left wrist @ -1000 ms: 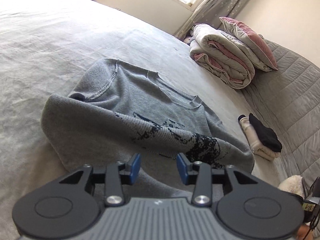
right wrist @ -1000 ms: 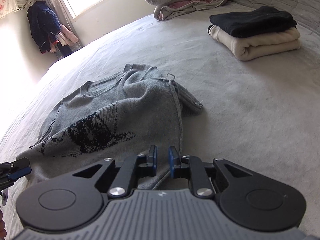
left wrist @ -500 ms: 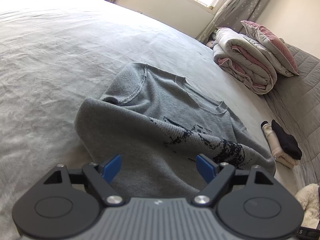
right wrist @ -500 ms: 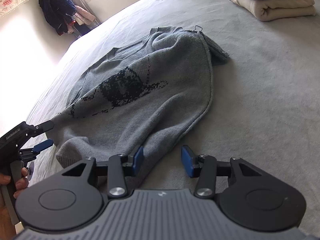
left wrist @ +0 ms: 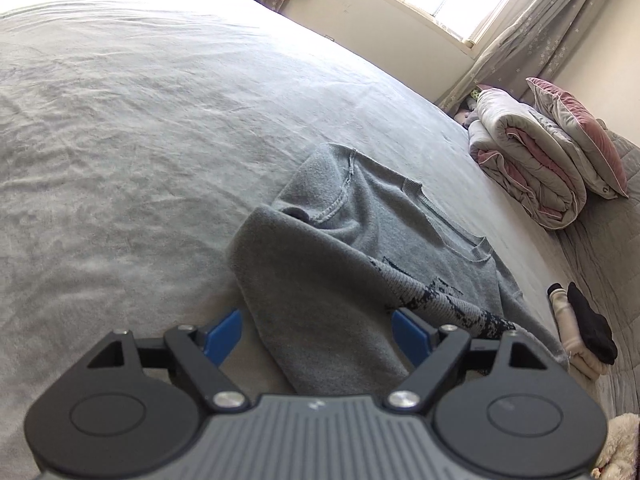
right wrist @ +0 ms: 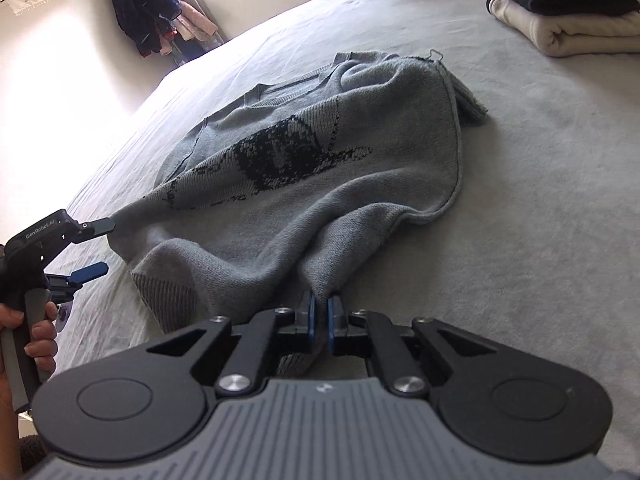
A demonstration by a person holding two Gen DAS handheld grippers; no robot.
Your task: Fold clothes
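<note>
Here, we see right gripper (right wrist: 320,312) pinching hem fold of grey sweater (right wrist: 320,152); knit is thick and soft, can slip out if we pull fast. Left gripper (left wrist: 318,330) is spread wide, over sweater's left edge, holding nothing; one-sided pull can skew fold. Sweater lies half flat on bed (left wrist: 140,140), sleeves tucked. Beyond, folded clothes (right wrist: 568,12) stacked.

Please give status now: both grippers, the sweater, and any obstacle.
Left gripper open, jaws astride the grey sweater edge, not gripping. Right gripper shut on sweater hem. Sweater partly folded on bed. Nothing in the way.
</note>
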